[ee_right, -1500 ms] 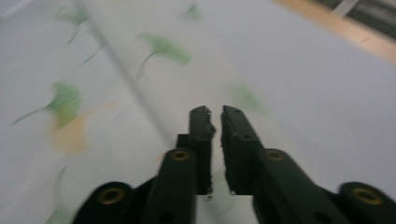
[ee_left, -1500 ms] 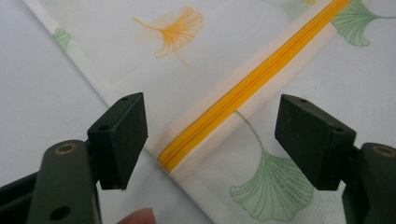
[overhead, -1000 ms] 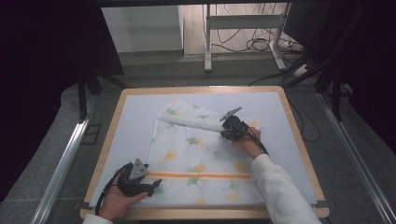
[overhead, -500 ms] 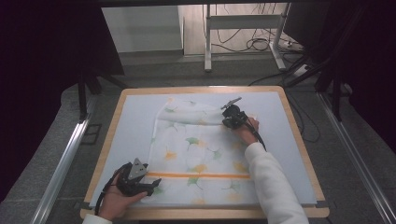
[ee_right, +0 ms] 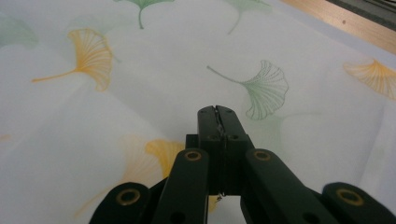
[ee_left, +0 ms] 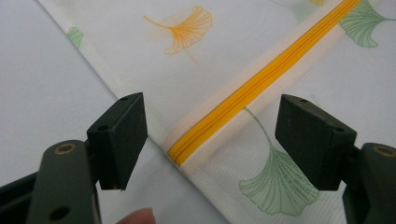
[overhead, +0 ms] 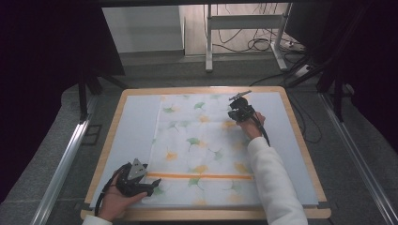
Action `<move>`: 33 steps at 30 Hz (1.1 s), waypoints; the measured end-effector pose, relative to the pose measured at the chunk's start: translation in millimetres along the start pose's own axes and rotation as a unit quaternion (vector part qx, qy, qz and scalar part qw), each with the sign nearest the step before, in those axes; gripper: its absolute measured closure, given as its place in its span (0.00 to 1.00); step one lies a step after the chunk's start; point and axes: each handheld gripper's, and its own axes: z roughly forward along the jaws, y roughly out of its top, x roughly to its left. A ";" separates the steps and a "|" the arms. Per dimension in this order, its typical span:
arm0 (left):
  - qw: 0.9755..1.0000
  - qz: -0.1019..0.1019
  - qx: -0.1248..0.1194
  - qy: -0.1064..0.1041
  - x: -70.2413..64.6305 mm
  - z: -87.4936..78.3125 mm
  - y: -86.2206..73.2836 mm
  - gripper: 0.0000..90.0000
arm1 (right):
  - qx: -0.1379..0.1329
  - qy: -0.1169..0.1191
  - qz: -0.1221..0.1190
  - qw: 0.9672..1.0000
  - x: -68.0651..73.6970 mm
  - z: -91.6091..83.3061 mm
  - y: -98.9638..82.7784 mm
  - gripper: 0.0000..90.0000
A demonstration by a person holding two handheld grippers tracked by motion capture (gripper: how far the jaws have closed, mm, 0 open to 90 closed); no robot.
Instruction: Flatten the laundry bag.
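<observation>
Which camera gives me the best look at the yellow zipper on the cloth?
The left gripper view: the zipper runs close up, its end lying between the open tool jaws. The high view shows it as a thin orange line.

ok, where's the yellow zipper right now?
High view: the yellow zipper crosses the leaf-print cloth near the table's near edge. Its left end lies between the left gripper's open jaws.

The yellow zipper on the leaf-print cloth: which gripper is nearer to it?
Left. The left gripper has its open jaws astride the yellow zipper end; the right gripper, shut, is near the cloth's far edge.
</observation>
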 end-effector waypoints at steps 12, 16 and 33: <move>1.000 -0.001 -0.009 -0.004 -2.0 -1.4 3.3 0.28 | 0.000 0.057 -0.027 0.998 23.0 -61.9 -36.9 0.99; 1.000 -0.003 -0.013 -0.011 -2.7 -1.8 5.3 0.28 | -0.007 0.067 -0.033 0.997 34.6 -86.2 -58.0 0.99; 0.998 -0.031 -0.063 -0.008 -6.7 0.3 24.3 0.28 | -0.029 0.117 -0.024 0.992 60.7 -141.4 -144.4 0.99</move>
